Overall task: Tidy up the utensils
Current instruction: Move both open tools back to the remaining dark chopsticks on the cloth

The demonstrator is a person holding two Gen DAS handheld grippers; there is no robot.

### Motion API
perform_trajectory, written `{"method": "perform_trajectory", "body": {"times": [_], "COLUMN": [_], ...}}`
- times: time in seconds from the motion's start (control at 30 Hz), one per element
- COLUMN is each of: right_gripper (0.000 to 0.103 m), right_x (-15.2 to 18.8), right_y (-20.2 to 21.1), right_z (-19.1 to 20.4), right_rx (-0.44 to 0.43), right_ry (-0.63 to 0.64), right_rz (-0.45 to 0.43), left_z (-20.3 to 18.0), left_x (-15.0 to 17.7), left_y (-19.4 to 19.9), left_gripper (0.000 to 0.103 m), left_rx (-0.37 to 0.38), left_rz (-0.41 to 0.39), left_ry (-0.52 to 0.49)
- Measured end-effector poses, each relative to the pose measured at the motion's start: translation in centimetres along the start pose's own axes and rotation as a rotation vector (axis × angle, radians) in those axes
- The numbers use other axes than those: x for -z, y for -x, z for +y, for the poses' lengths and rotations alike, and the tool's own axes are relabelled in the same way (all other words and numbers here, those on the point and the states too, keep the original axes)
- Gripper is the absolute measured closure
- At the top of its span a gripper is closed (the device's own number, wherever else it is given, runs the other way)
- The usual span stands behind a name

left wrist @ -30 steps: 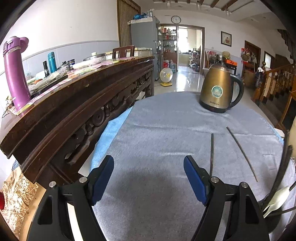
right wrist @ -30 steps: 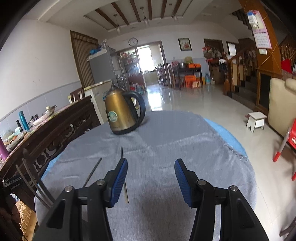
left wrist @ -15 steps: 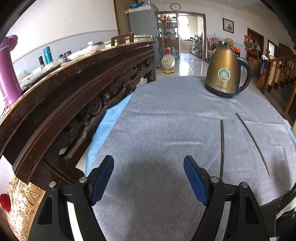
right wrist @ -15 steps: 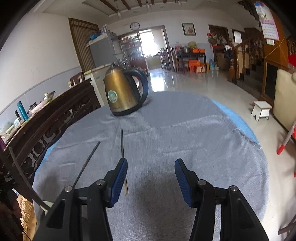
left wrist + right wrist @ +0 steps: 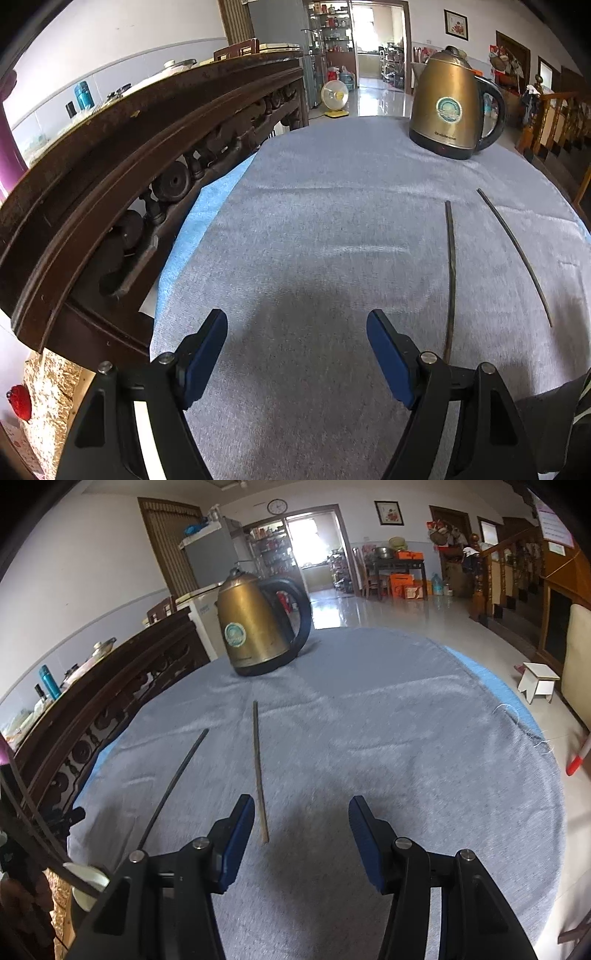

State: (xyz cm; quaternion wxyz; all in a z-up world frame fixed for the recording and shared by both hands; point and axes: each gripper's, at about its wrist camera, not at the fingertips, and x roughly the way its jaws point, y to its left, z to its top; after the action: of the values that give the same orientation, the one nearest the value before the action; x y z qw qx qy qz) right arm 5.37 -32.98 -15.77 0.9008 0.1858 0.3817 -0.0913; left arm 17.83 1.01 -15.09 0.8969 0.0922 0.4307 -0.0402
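Observation:
Two thin dark chopsticks lie side by side on the grey cloth (image 5: pixel 314 229), pointing toward the kettle. In the left wrist view the left chopstick (image 5: pixel 451 273) runs just right of my right finger, and the right chopstick (image 5: pixel 517 254) lies further right. My left gripper (image 5: pixel 297 354) hangs open over bare cloth. In the right wrist view the right chopstick (image 5: pixel 259 771) ends beside my left fingertip (image 5: pixel 240 823), with the left chopstick (image 5: pixel 173 786) beyond it. My right gripper (image 5: pixel 301 834) is open and empty. A white spoon (image 5: pixel 86 880) and dark sticks (image 5: pixel 26 808) stand cropped at the lower left.
A gold electric kettle (image 5: pixel 448 110) (image 5: pixel 255 624) stands at the far side of the round table. A carved dark wooden sideboard (image 5: pixel 147 155) runs close along the table's left. The cloth's right edge (image 5: pixel 532 738) drops to tiled floor with a small white stool (image 5: pixel 537 681).
Both cameras have sunk toward the cloth and tipped downward, so the chopsticks and kettle sit higher and larger in view. The jaws' spacing has not changed.

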Motion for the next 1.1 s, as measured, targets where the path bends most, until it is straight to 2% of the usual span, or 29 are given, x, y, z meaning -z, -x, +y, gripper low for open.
{"method": "perform_trajectory", "body": {"times": [0.5,1.1], "right_gripper": [0.046,0.045], "right_x": [0.4,0.8], "right_y": [2.5,2.3], "right_z": [0.3,0.3], "right_rx": [-0.021,-0.009], "right_ry": [-0.004,-0.001], "right_rz": [0.002,0.02], "left_z": [0.9,1.4], "left_x": [0.0,0.1], "left_y": [4.5,4.0], "left_gripper": [0.025,0.025], "left_rx": [-0.053,-0.052], "left_rz": [-0.075,-0.065], "left_ry": [0.012,0.019]}}
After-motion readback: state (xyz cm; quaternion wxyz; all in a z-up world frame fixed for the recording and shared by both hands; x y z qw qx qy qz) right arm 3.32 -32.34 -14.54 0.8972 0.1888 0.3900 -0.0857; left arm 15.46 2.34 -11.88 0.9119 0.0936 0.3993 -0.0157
